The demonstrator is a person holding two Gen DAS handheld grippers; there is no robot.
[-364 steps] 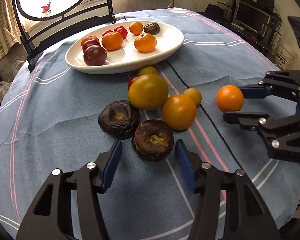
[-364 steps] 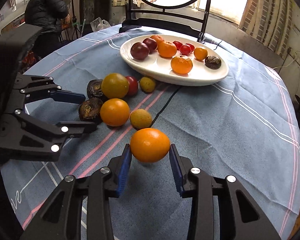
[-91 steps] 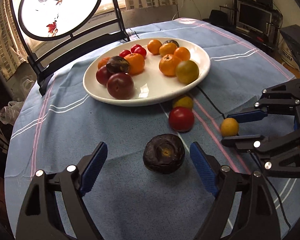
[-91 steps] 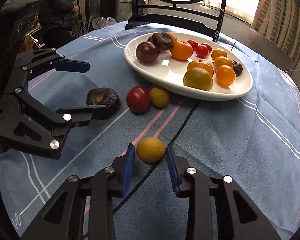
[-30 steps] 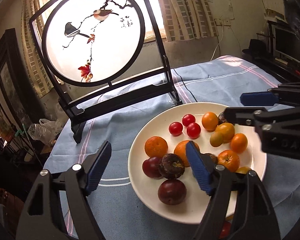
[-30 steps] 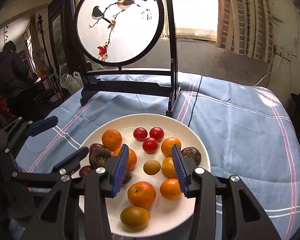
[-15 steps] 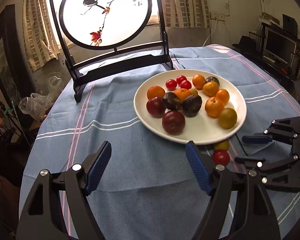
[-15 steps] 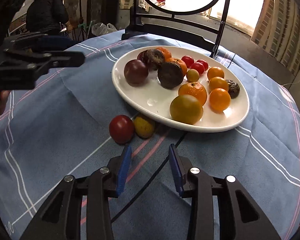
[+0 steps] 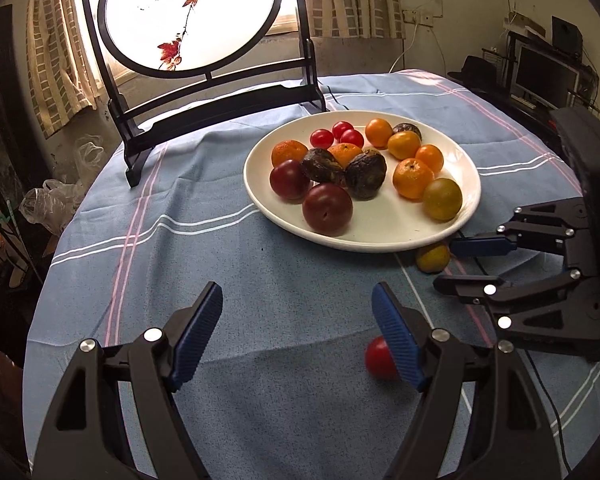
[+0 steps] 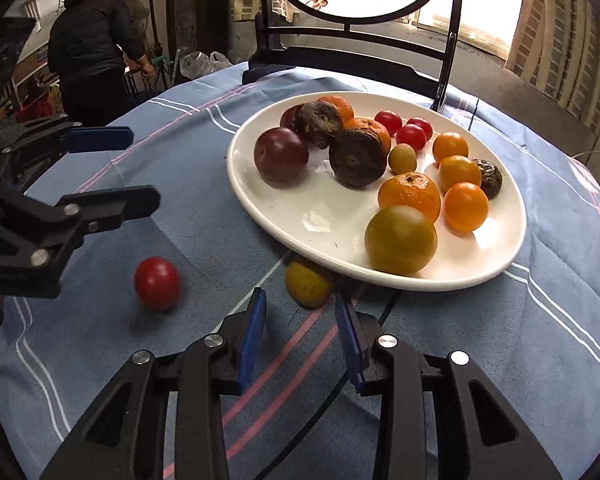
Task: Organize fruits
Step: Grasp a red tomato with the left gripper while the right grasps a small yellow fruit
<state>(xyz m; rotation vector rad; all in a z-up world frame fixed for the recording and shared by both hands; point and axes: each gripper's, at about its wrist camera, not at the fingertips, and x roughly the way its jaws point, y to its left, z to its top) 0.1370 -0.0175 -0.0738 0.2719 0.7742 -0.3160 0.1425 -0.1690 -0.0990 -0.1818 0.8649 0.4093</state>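
While two fruits remain off the white oval plate (image 10: 500, 272), I hold the right gripper (image 10: 300, 320), its empty jaws narrowed from closing, short of the yellow-green citrus (image 10: 308, 284) at its 12 o'clock; the open, empty left gripper (image 9: 296, 332) flanks the red tomato (image 9: 376, 356). I would reopen before advancing, since the citrus sits against the rim.

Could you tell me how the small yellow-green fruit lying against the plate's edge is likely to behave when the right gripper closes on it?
The yellow-green fruit is round and smooth-skinned, so it would probably roll if nudged off-centre, though the plate rim behind it may stop it. It looks small and likely light. The right gripper is empty, its jaws having just narrowed, seemingly about wide enough.
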